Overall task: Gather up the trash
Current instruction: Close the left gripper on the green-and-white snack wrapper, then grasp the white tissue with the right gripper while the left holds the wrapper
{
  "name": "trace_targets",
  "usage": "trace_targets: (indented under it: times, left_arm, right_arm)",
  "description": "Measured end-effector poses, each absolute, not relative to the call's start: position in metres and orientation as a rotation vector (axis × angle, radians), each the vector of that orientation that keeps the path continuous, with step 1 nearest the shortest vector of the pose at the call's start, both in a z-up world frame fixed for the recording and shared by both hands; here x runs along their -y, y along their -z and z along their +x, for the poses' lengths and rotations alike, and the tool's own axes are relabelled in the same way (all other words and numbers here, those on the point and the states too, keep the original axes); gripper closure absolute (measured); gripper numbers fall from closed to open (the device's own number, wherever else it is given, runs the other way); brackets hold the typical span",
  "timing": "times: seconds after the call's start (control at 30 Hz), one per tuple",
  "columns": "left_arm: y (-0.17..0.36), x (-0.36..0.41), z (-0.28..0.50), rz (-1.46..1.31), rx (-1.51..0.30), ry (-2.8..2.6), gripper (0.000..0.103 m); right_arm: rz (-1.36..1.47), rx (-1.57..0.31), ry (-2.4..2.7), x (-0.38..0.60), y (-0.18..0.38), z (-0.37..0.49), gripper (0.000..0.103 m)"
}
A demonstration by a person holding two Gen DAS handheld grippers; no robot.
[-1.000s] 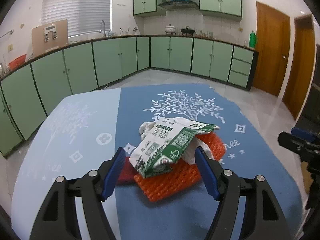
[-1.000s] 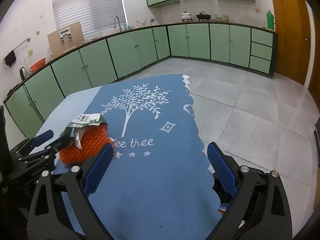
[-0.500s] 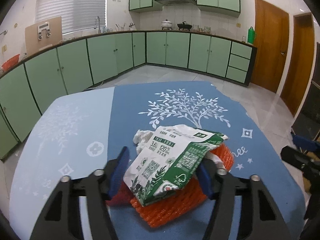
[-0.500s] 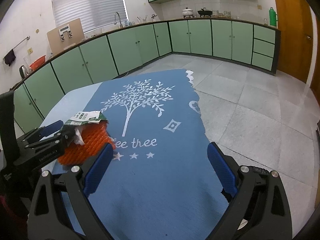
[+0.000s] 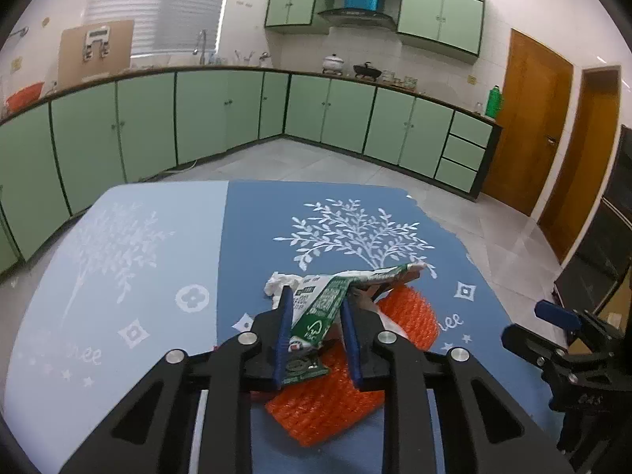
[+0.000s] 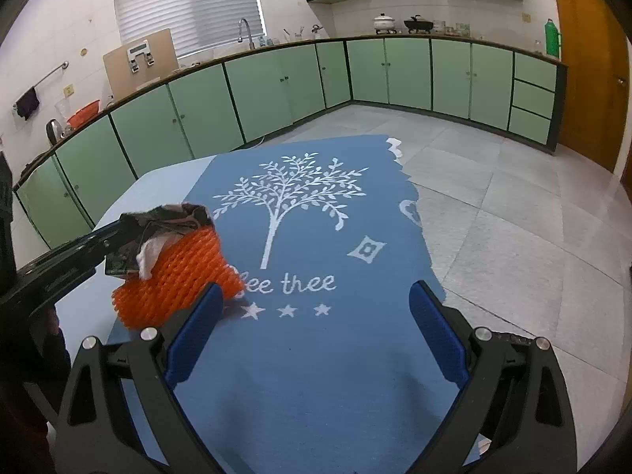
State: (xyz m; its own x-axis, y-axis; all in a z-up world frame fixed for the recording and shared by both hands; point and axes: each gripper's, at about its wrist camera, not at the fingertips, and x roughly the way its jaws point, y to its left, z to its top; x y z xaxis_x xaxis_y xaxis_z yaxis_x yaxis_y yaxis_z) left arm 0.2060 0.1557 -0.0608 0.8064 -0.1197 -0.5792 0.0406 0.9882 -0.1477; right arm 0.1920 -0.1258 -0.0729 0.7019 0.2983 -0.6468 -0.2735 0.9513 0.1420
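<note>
Your left gripper [image 5: 316,318] has just been closing and pinches the carton [image 5: 322,308] above the orange netting [image 5: 343,407] on the tablecloth [image 5: 252,229]; light, crushable, slick; grip the folded middle; right gripper [image 6: 312,331] spread, empty.

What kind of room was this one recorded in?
A home kitchen, most likely. Green cabinets run along two walls under a counter with a sink tap, and pots sit on a stove below a range hood. The work goes on at a table with a blue cloth.
</note>
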Motion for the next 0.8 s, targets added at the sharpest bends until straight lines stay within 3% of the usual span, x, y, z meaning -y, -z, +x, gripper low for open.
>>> trace_targets:
  times: [0.2,0.3,0.4,0.8]
  left_arm:
    - [0.064,-0.150,0.217,-0.100,-0.623,0.062,0.081]
    - [0.064,-0.146,0.217,-0.090,-0.608,0.050,0.088]
    - [0.059,-0.152,0.214,-0.124,-0.587,0.036,0.093]
    - [0.035,-0.178,0.180,-0.138,-0.562,-0.066,0.094]
  right_arm:
    - [0.025,-0.730,-0.328,0.121,0.073,0.193,0.011]
    - [0.021,-0.726,-0.333,0.120,0.071,0.193,0.011]
    - [0.019,-0.723,-0.341,0.119,0.069,0.192,0.019]
    - [0.019,-0.699,-0.397,0.098,0.064,0.186,0.020]
